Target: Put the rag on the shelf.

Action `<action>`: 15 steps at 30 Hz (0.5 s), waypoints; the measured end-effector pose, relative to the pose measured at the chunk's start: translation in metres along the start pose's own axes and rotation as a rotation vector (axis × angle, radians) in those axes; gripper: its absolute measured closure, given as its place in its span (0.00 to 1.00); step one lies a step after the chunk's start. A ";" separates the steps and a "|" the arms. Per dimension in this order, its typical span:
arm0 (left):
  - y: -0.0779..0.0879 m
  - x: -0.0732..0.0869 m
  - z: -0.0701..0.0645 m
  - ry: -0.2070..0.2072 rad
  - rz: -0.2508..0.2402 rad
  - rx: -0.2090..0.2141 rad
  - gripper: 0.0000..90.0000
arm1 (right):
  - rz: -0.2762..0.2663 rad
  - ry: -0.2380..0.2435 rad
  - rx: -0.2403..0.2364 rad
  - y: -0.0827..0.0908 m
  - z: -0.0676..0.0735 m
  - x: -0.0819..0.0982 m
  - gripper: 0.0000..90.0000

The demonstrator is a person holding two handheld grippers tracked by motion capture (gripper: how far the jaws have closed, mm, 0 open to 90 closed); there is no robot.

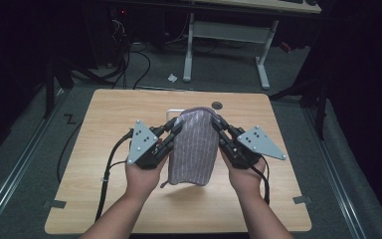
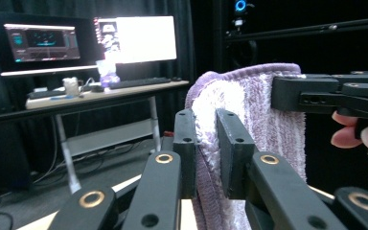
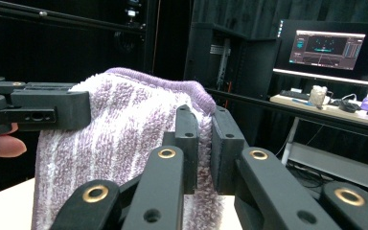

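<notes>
purple towel pinched between left gripper, right gripper, above table

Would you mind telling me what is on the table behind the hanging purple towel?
A pale rectangular outline shows at the purple towel's upper left, and a dark round hole in the table lies just beyond its top. The rest of that outline is covered by the towel.

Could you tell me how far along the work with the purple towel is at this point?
Done: both tools have gripped the towel at its top corners, the left tool and right tool each pinching an edge. In hand: the towel hangs lifted, its lower edge just above the table. Left, probably: laying or folding it; no finished fold shows.
</notes>
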State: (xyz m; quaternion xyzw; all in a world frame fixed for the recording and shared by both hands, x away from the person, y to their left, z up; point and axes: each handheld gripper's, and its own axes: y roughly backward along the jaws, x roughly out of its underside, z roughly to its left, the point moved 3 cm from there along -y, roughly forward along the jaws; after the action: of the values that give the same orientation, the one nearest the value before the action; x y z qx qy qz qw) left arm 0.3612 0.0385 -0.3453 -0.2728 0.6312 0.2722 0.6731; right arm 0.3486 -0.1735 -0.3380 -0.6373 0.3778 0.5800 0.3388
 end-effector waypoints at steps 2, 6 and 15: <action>-0.005 0.001 0.006 0.015 0.018 -0.008 0.88 | 0.006 -0.012 -0.002 -0.004 -0.004 -0.002 0.93; -0.014 0.001 0.016 0.014 0.049 -0.037 0.88 | 0.021 -0.042 0.002 -0.019 -0.014 -0.005 0.93; -0.041 0.005 0.046 0.018 0.061 -0.077 0.88 | 0.039 -0.060 -0.002 -0.049 -0.028 -0.008 0.93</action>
State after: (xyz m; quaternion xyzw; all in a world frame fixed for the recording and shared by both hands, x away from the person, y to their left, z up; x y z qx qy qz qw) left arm 0.4230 0.0420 -0.3466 -0.2816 0.6343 0.3140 0.6479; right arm 0.4049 -0.1730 -0.3273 -0.6126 0.3793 0.6056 0.3379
